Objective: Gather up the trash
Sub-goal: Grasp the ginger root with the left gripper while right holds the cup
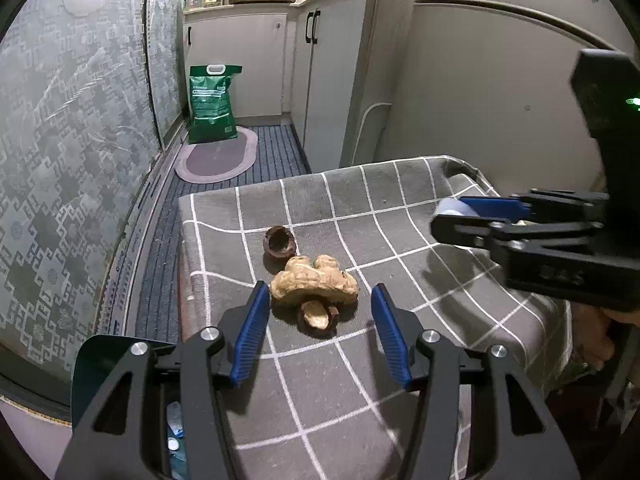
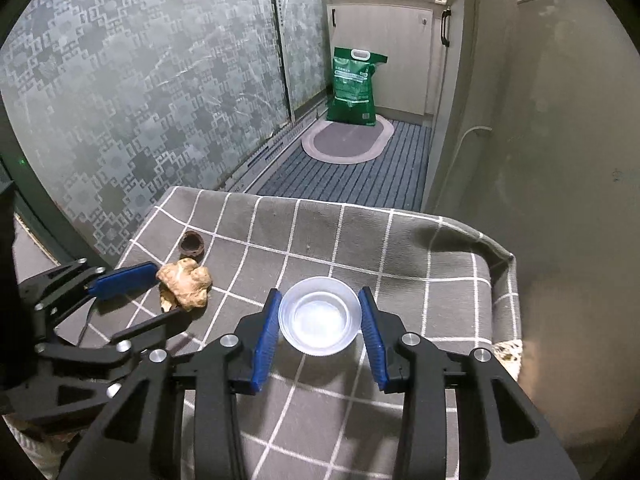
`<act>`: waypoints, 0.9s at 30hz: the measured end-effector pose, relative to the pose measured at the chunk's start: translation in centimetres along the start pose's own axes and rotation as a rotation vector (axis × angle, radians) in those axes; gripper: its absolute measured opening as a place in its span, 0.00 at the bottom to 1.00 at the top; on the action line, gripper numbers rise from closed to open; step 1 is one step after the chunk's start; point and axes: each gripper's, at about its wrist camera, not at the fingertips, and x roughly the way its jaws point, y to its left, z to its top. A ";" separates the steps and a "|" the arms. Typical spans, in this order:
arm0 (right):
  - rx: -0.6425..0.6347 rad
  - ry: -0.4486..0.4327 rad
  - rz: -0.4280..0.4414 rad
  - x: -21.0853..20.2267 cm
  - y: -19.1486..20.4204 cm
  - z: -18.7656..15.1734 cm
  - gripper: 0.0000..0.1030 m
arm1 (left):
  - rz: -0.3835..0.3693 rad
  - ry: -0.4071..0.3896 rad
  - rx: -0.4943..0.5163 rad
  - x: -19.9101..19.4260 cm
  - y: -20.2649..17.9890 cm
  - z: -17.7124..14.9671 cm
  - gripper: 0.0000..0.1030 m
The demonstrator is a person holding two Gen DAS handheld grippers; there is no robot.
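A knobbly piece of ginger (image 1: 315,282) lies on the grey checked tablecloth (image 1: 360,360), with a brown nutshell piece (image 1: 318,317) under its near side and a hollow brown shell (image 1: 279,242) just behind it. My left gripper (image 1: 320,302) is open, its blue pads on either side of the ginger. A clear plastic bowl (image 2: 320,315) sits on the cloth between the blue pads of my right gripper (image 2: 320,308); I cannot tell whether the pads press on its rim. The ginger (image 2: 185,282) and hollow shell (image 2: 192,245) also show in the right wrist view.
A green-rimmed bin (image 1: 120,364) with trash inside stands below the table's left edge. A green bag (image 1: 211,102) and an oval mat (image 1: 218,156) lie on the floor beyond. Patterned glass doors (image 1: 72,160) run along the left, cabinets (image 1: 336,80) on the right.
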 end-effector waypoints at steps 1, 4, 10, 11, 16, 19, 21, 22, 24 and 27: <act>0.000 -0.001 0.004 -0.2 -0.1 -0.1 0.38 | 0.010 0.001 0.003 0.1 -0.1 0.1 0.55; -0.001 -0.001 0.006 -0.5 -0.3 -0.4 0.38 | 0.032 0.009 0.001 0.6 -0.2 0.4 0.55; 0.010 -0.002 0.004 -0.8 -0.8 -0.8 0.38 | 0.072 0.030 0.032 1.5 -0.5 0.4 0.52; 0.011 -0.002 0.005 -0.9 -1.0 -0.9 0.38 | 0.072 0.030 0.032 1.5 -0.5 0.4 0.51; 0.009 -0.006 0.008 -1.0 -1.2 -1.1 0.38 | 0.052 0.015 0.016 1.1 -0.1 0.3 0.49; 0.003 -0.007 0.009 -1.1 -1.2 -1.0 0.38 | 0.017 -0.009 0.001 0.3 0.1 0.4 0.49; -0.005 -0.007 0.010 -1.2 -0.7 -0.8 0.38 | -0.004 -0.029 -0.013 -0.5 0.4 0.4 0.49; -0.008 -0.008 0.010 -1.2 -0.4 -0.6 0.38 | -0.026 -0.040 -0.023 -1.0 0.6 0.4 0.49; -0.017 -0.012 0.013 -1.3 0.3 -0.4 0.38 | -0.061 -0.053 -0.049 -1.8 1.0 0.5 0.49; -0.035 -0.016 0.017 -1.3 1.8 0.1 0.38 | -0.097 -0.093 -0.074 -3.5 1.8 0.7 0.49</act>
